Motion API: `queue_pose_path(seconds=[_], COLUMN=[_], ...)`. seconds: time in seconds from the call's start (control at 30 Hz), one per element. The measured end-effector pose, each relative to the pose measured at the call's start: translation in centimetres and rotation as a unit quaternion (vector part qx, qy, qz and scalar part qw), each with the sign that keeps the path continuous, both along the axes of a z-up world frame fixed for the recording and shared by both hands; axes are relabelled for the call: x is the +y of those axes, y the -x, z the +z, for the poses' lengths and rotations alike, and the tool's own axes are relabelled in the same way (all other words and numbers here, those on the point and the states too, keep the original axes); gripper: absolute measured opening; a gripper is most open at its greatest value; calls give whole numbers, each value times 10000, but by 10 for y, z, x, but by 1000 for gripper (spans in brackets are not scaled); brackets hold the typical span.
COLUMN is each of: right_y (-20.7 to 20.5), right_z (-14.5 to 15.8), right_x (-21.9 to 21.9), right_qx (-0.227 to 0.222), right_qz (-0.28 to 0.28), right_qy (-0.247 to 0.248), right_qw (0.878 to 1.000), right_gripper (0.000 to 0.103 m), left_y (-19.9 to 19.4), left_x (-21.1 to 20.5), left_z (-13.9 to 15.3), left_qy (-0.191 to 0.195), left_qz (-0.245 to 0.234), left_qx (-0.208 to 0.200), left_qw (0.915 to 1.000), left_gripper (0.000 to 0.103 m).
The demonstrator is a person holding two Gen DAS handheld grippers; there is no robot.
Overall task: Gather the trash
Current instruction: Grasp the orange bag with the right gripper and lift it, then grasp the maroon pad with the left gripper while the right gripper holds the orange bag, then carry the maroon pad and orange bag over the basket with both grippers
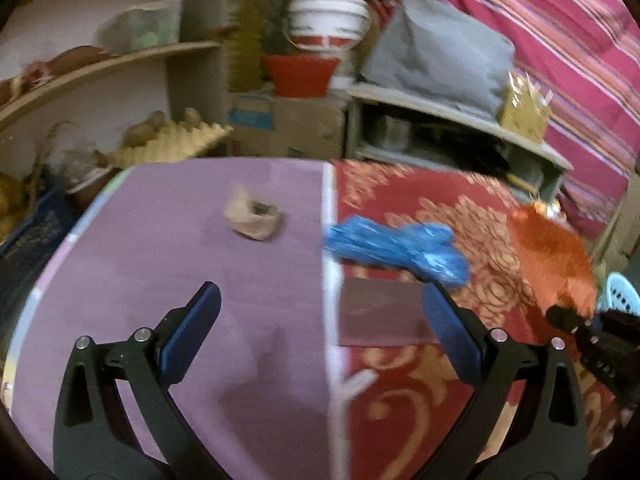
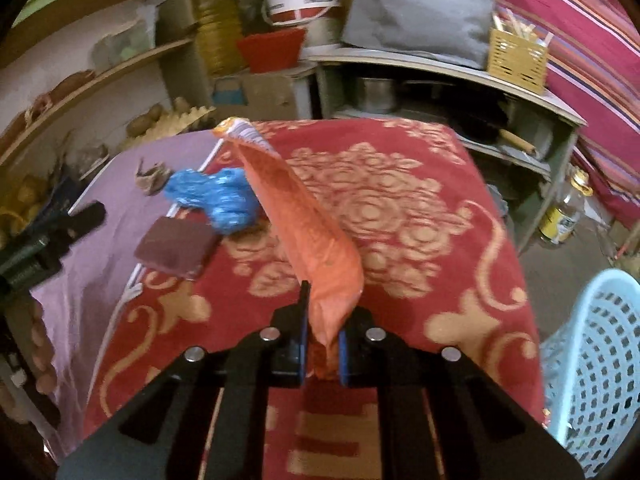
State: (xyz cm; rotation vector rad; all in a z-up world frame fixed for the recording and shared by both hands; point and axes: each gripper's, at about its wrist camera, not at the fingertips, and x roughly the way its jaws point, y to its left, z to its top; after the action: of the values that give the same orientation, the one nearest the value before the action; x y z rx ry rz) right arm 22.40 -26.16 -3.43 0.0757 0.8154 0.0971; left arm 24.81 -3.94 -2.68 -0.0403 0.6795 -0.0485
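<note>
My right gripper (image 2: 323,332) is shut on an orange snack wrapper (image 2: 304,220) and holds it up above the red patterned cloth (image 2: 400,208); the wrapper also shows in the left wrist view (image 1: 548,252). My left gripper (image 1: 320,312) is open and empty above the purple cloth (image 1: 160,240). A crumpled blue plastic bag (image 1: 400,246) lies just ahead of its right finger, also in the right wrist view (image 2: 216,198). A crumpled brown paper scrap (image 1: 254,216) lies farther back, also in the right wrist view (image 2: 150,176).
A light blue perforated basket (image 2: 592,360) stands at the lower right beside the table. A flat dark red square (image 2: 176,246) lies near the blue bag. Shelves with buckets, a bottle (image 2: 564,212) and boxes crowd the back.
</note>
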Motion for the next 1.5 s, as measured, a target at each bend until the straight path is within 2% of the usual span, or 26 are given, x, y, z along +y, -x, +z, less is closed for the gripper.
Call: queue_pose_path(seconds=[0.2, 0.33, 0.4, 0.6, 0.67, 0.8, 0.97, 1.17, 1.3, 1.43, 1.5], right_y=[2, 2, 1, -3, -3, -3, -4, -5, -3, 7, 14], right_z=[2, -2, -4, -7, -7, -11, -12, -11, -8, 5, 11], right_x=[-20, -25, -24, -17, -13, -11, -12, -11, -14, -23, -29], right_qx=[-29, 16, 37, 60, 57, 105, 125, 113, 71, -92, -169], right_qz=[-124, -133, -126, -32, 4, 11, -8, -26, -50, -130, -192], right_qy=[-55, -74, -83, -100, -71, -36, 2, 27, 17, -40, -74], right_qw=[9999, 9999, 9999, 9999, 10000, 9999, 9999, 9999, 10000, 9999, 9996], right_gripper=[11, 11, 11, 11, 11, 11, 11, 11, 11, 11, 11], left_y=[-22, -35, -40, -47, -47, -46, -46, -39, -30, -10, 2], left_x=[-39, -49, -54, -53, -50, -47, -45, -34, -15, -4, -3], left_z=[-23, -40, -47, -54, -53, -51, -50, -38, -25, -1, 13], left_qy=[-19, -301, -332, -306, -223, -182, -113, -273, -259, -412, -349], left_qz=[-283, -266, -372, -447, -445, -379, -427, -323, -201, -119, -140], left_qx=[544, 883, 1079, 1314, 1297, 1204, 1158, 997, 917, 608, 423], left_qw=[9981, 9953, 9929, 9899, 9903, 9918, 9923, 9941, 9952, 9972, 9984], left_gripper=[97, 97, 97, 97, 96, 85, 83, 83, 83, 83, 83])
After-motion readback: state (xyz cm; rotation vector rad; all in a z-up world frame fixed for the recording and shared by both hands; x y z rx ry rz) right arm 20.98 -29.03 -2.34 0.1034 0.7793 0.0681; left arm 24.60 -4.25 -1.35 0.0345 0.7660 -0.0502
